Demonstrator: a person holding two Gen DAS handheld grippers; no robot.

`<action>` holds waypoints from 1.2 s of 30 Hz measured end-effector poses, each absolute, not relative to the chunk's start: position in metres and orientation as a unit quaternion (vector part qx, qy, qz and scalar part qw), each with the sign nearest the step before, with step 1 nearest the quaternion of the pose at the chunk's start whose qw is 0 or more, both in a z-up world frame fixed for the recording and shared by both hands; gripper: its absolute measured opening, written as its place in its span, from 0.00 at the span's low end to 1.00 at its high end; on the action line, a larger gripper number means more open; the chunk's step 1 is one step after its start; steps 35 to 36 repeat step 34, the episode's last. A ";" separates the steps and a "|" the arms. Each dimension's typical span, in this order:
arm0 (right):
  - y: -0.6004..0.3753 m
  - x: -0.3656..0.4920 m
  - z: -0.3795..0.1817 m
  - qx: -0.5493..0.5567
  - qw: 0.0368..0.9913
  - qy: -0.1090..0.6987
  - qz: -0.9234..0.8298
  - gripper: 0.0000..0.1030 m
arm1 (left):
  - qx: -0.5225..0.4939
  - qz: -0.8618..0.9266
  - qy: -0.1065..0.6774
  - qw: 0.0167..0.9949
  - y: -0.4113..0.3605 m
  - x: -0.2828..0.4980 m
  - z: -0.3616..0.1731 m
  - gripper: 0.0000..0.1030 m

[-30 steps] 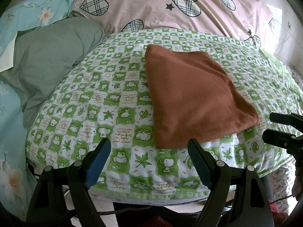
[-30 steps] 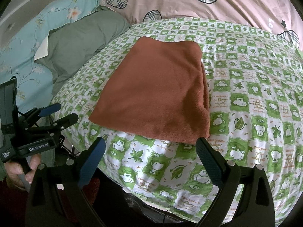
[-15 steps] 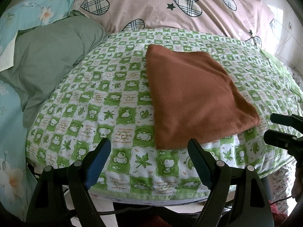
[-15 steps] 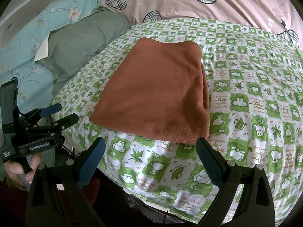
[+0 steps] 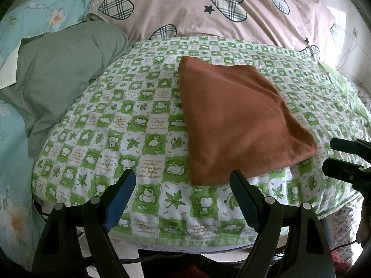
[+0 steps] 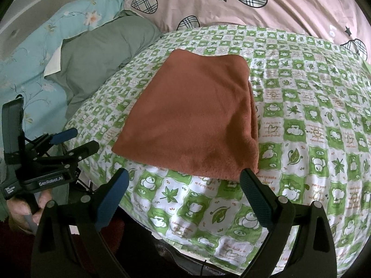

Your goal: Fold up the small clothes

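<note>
We see open checked cover left of the brown cloth. A green pillow blocks the far left. Pink bedding walls the far side.

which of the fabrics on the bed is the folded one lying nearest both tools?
The rust-brown cloth, folded flat on the green frog-check cover. It is plain and one colour; the grey-green pillow and heart-print bedding lie farther back.

- The left gripper was black, with two angled arms, round silver screw heads and dark blue ribbed pads.
- The right gripper looked the same, with blue pads.
- At the right-wrist view's lower left, the black housing bore white "GenRobot.AI" lettering above a hand.
</note>
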State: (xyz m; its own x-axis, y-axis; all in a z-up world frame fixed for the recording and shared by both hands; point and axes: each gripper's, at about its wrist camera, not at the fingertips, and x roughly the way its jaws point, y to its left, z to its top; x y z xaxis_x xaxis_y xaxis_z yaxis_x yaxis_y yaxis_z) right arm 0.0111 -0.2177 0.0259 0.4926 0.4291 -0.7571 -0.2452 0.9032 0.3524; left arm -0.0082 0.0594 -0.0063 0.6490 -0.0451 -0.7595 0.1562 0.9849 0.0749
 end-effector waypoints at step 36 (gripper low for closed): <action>-0.226 0.051 0.026 0.069 0.866 0.451 0.207 0.93 | 0.066 -0.058 0.411 0.907 0.051 0.031 -0.004 0.85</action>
